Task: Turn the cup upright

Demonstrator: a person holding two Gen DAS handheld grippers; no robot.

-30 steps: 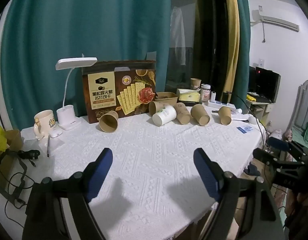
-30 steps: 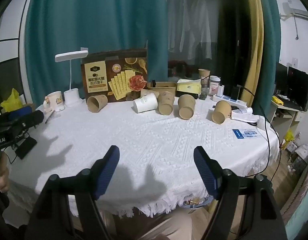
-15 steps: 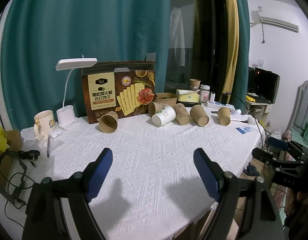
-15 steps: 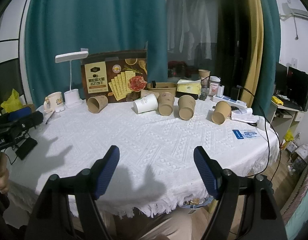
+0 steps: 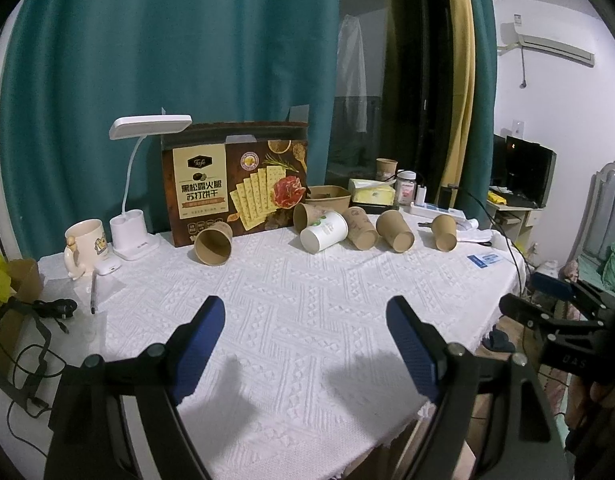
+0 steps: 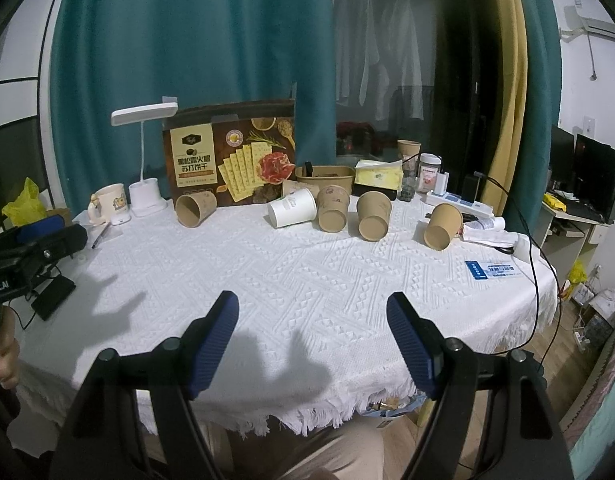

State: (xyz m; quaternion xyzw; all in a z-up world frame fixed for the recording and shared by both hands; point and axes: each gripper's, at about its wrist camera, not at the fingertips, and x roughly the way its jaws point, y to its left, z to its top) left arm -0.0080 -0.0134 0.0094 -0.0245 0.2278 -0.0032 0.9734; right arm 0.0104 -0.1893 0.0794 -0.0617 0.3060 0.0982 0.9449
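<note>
Several paper cups lie tipped on their sides along the far part of the white tablecloth (image 6: 307, 280), none of them upright. Furthest left, a brown cup (image 6: 195, 209) lies alone with its open mouth facing the near left, just in front of the cracker box (image 6: 231, 160). Toward the middle, a white cup (image 6: 293, 213) with a green mark lies mouth to the near left, close beside a second brown cup (image 6: 333, 208), then a third brown cup (image 6: 373, 216) and, further right and apart, a fourth brown cup (image 6: 442, 226), all with mouths toward the near side and showing nothing inside. Behind them a brown paper bowl (image 6: 326, 178) stands upright; its contents cannot be made out. One more paper cup (image 6: 408, 149) stands upright at the far edge. At the far left a cream mug (image 6: 111, 204) stands beside a white lamp base (image 6: 146, 199). The left gripper (image 5: 303, 344) and the right gripper (image 6: 313, 338) both hover over the near tablecloth, jaws spread wide with nothing between them, well apart from every cup.
</note>
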